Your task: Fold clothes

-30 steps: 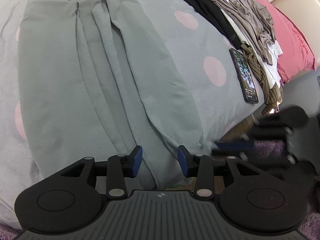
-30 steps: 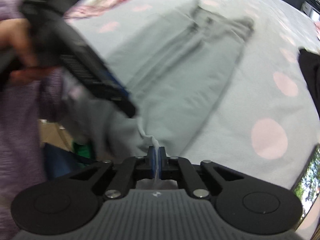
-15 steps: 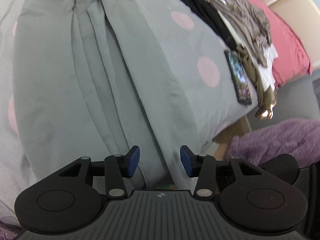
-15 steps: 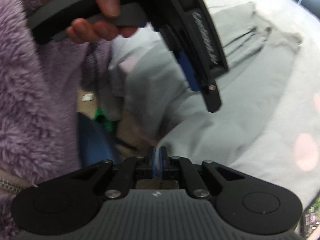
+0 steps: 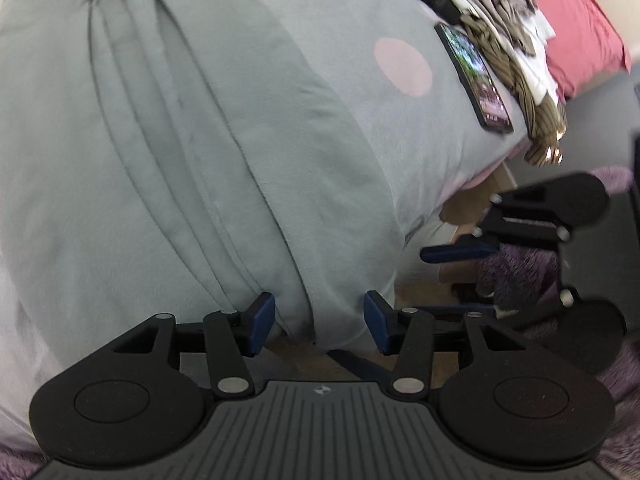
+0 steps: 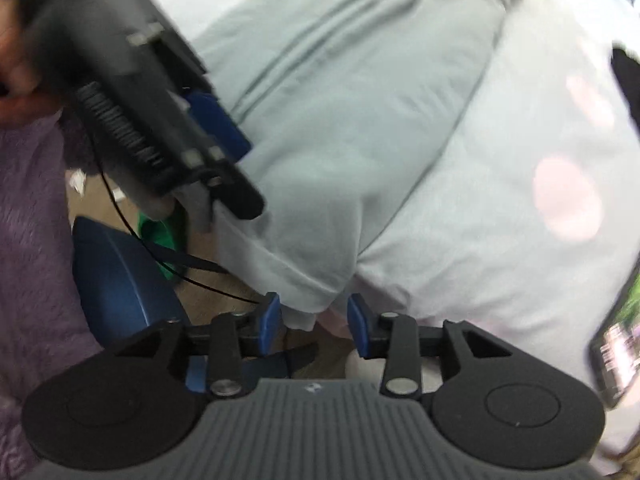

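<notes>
Bed [image 5: 384, 128]: trousers [image 5: 192, 152] lengthwise (hems nearest)

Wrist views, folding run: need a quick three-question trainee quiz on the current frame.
1. True or false: the right gripper is clamped on the grey-green garment.
2. What lies on the spotted bedspread between that garment and the pile of clothes? A) a book B) a phone C) a hanger
3. Which part of the garment sits between the left gripper's open jaws?

Key:
1. False. Its jaws have just been opening; the hem lies between them, unpinched.
2. B, the phone.
3. The lower edge, where it hangs over the bed's edge.
</notes>
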`<state>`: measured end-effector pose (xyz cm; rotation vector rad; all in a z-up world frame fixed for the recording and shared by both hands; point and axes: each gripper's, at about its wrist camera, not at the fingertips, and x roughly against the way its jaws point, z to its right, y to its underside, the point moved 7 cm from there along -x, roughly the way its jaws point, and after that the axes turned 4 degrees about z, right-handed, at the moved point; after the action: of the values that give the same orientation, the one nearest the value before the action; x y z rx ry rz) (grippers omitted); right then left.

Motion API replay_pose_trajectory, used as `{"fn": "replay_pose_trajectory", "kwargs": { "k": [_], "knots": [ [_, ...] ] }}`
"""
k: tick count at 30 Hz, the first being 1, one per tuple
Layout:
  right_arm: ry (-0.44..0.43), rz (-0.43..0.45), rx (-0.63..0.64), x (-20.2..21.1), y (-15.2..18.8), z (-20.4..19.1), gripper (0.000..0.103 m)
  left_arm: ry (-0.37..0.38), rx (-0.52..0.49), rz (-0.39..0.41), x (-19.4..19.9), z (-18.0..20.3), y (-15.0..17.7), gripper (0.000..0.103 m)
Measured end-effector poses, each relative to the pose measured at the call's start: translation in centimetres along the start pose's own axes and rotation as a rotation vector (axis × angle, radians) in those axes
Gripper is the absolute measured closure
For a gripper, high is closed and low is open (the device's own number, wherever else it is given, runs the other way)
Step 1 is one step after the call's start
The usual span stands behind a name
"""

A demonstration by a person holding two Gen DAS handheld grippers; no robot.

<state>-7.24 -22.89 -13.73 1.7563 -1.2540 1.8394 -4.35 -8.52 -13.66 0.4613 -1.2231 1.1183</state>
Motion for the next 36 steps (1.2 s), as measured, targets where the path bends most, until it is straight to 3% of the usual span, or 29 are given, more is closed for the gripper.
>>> {"fn": "replay_pose_trajectory", "kwargs": {
  "k": [1,5,7,8,11,18,22,27,30,36],
  "knots": [
    [-0.010,0.000,-0.033,-0.4,-0.1,0.5,0.062,-0.010,-0.020,0.000,-0.1,0.1,0.1,0.059],
    [-0.051,0.003,-0.166,-2.2,-0.4,2.3,0.063,-0.043,-0.052,0.004,-0.1,-0.1,0.2,0.082],
    [-0.096,0.007,-0.230,-2.8,-0.5,2.8,0.079,-0.027,-0.053,0.011,0.1,-0.1,0.2,0.096],
    [-0.106,0.007,-0.236,-2.8,-0.5,2.7,0.092,-0.016,-0.053,0.011,0.1,0.0,0.3,0.099],
    [-0.100,-0.012,-0.213,-2.1,-0.2,2.2,0.095,-0.012,-0.060,-0.001,0.1,0.2,0.5,0.101],
    [-0.061,-0.066,-0.162,-2.7,-0.3,1.2,0.095,-0.005,-0.018,-0.094,-1.2,-0.5,1.7,0.103],
    [-0.041,-0.102,-0.142,-2.6,0.4,-0.4,0.093,-0.038,-0.022,-0.138,-1.7,-0.6,2.4,0.103],
    [0.019,-0.125,-0.119,-1.7,1.5,1.2,0.089,0.005,0.027,-0.082,0.2,-1.1,1.8,0.101],
    [0.041,-0.080,-0.116,-0.4,0.9,1.4,0.076,0.020,0.067,-0.036,1.6,-1.7,1.1,0.088],
    [0.087,0.025,-0.104,2.5,-1.4,2.1,0.076,0.019,0.103,0.078,3.9,-2.8,-1.8,0.077]
  ]
}}
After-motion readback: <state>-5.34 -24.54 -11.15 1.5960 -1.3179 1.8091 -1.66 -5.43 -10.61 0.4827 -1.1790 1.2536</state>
